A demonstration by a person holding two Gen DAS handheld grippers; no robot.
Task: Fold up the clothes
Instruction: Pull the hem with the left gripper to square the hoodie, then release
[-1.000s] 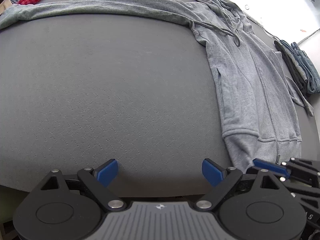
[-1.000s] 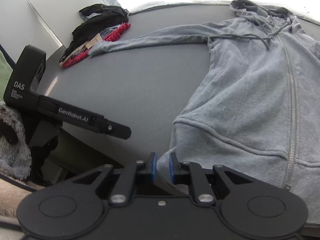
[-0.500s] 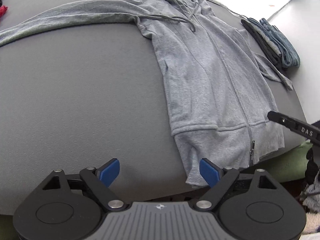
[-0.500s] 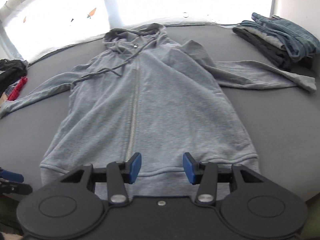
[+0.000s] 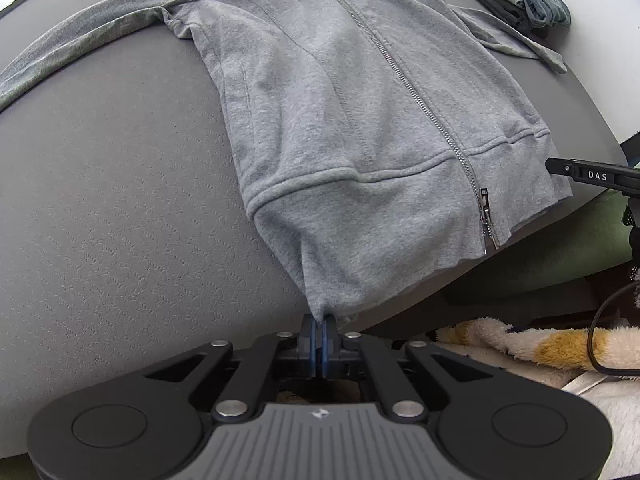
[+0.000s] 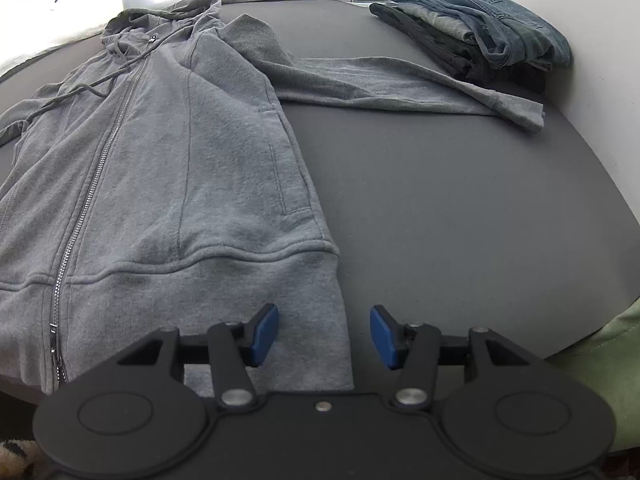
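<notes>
Grey desk [image 6: 460, 208] carries a hoodie [image 5: 360, 120] lying flat, zipped, sleeves spread, beside folded jeans [image 6: 500, 28]. For a clean fold, both hem corners should probably be pinched evenly and lifted together, keeping the hem taut. Left hand-held gripper [image 5: 319, 334] is clamped on one hem corner; right hand-held gripper [image 6: 324, 334] is opening, straddling the other corner without pressing it.

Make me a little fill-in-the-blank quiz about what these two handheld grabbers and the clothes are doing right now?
1. The left gripper has its jaws clamped on the bottom ____ of the grey hoodie.
2. The right gripper has jaws that are ____, with the hoodie's other bottom corner lying between them.
3. The hoodie's zipper is ____.
4. The folded jeans lie beyond the hoodie's ____.

Missing words: hem; opening; closed; sleeve
</notes>
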